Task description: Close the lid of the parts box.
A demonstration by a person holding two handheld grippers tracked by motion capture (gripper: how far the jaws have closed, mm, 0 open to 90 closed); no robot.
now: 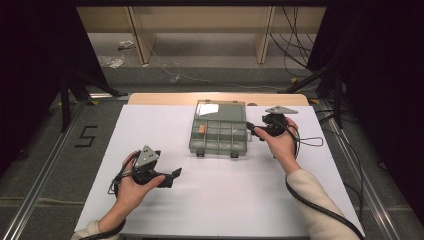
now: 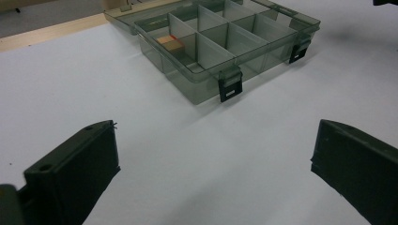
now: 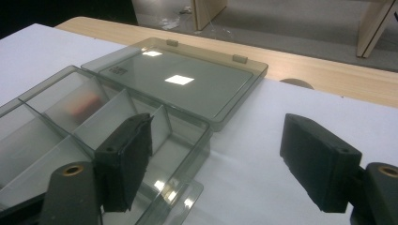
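1. The right gripper [image 1: 256, 131] has its jaws spread wide at the right edge of the box [image 1: 218, 131], straddling its corner wall and gripping nothing.
2. The left gripper [image 1: 172, 177] rests open and empty on the white table [image 1: 225, 200], well short of the box.
3. The clear plastic box sits mid-table, its lid [image 3: 187, 82] open flat and an orange block [image 2: 170, 43] in one compartment.
4. It is likely light, stiff and slippery; grip a side wall or the lid's edge.

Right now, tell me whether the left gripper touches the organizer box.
Apart. The left gripper view shows bare white table between the left gripper and the organizer box.
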